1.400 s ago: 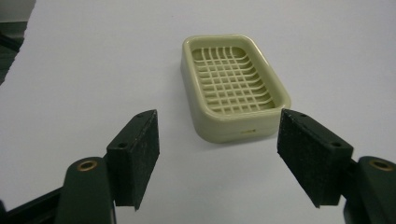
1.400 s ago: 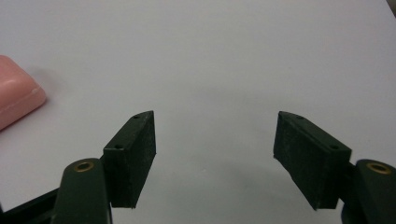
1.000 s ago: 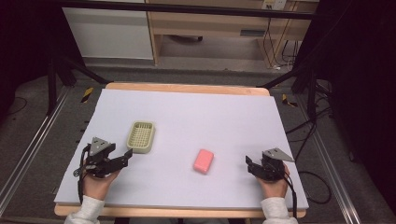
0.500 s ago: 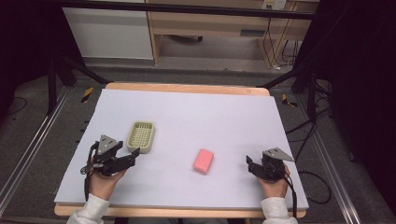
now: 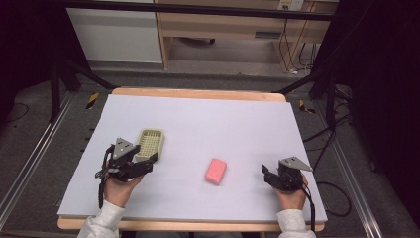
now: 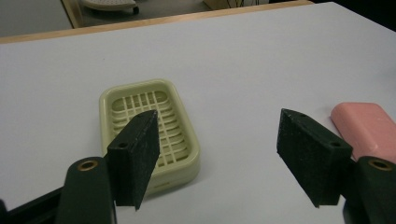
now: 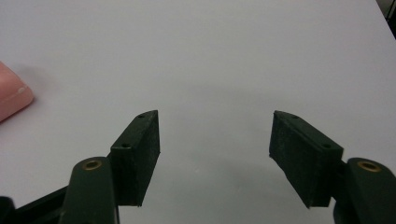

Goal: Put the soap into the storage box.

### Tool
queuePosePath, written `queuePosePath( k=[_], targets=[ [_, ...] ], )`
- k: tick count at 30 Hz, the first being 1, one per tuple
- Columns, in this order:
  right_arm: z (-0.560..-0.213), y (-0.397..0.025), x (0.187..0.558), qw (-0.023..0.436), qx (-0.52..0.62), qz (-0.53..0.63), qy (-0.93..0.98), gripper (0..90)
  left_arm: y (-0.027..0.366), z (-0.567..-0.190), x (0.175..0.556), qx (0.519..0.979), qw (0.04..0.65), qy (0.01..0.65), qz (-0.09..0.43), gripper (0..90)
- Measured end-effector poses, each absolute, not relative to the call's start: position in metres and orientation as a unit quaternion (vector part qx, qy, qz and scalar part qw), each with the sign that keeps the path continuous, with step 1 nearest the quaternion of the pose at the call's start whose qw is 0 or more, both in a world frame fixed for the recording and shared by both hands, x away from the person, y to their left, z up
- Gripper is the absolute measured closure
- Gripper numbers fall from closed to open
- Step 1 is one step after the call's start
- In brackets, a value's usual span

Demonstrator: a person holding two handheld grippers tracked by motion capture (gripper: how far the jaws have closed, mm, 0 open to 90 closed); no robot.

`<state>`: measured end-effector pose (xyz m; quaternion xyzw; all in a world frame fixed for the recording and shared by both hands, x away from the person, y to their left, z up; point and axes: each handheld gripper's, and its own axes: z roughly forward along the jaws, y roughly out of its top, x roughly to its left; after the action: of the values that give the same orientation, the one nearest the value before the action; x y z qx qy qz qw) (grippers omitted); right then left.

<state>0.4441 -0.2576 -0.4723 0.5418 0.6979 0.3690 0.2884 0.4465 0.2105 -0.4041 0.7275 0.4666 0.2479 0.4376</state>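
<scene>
I am holding my left gripper over the near left part of the white table, with its jaws standing wide apart and gripping nothing. In the left gripper view, my left gripper is looking down at the pale yellow-green soap dish, which is lying flat on the table with its slotted floor facing up. One jaw is showing in front of the near part of the dish, and the other is standing out over bare table. In the high view the soap dish is sitting just beyond my left hand, very close to the jaw tips; I cannot tell whether they are touching it.

The pink bar of soap is lying on the table near the middle, between my two hands and well apart from the dish. In the left gripper view the soap is showing at the right edge, behind the right jaw.

I am resting my right gripper near the right near corner of the table, with my right hand behind it. In the right gripper view, my right gripper is also spread wide and holding nothing, pointing across bare table, while an end of the soap is peeking in at the left edge.
</scene>
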Motion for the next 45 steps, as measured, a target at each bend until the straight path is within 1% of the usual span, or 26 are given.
queuePosePath(
  k=[15, 35, 45],
  targets=[
    [-0.471, -0.256, 0.444, 0.285, 0.541, 0.372, 0.698, 34.1, 0.181, -0.400, 0.453, 0.744, 0.434, 0.450, 0.236, 29.6],
    [-0.472, -0.253, 0.447, 0.284, 0.539, 0.363, 0.705, 40.4, 0.145, -0.397, 0.460, 0.765, 0.429, 0.424, 0.226, 29.3],
    [-0.471, -0.253, 0.446, 0.282, 0.540, 0.362, 0.705, 40.1, 0.130, -0.398, 0.463, 0.772, 0.429, 0.417, 0.217, 29.1]
  ],
)
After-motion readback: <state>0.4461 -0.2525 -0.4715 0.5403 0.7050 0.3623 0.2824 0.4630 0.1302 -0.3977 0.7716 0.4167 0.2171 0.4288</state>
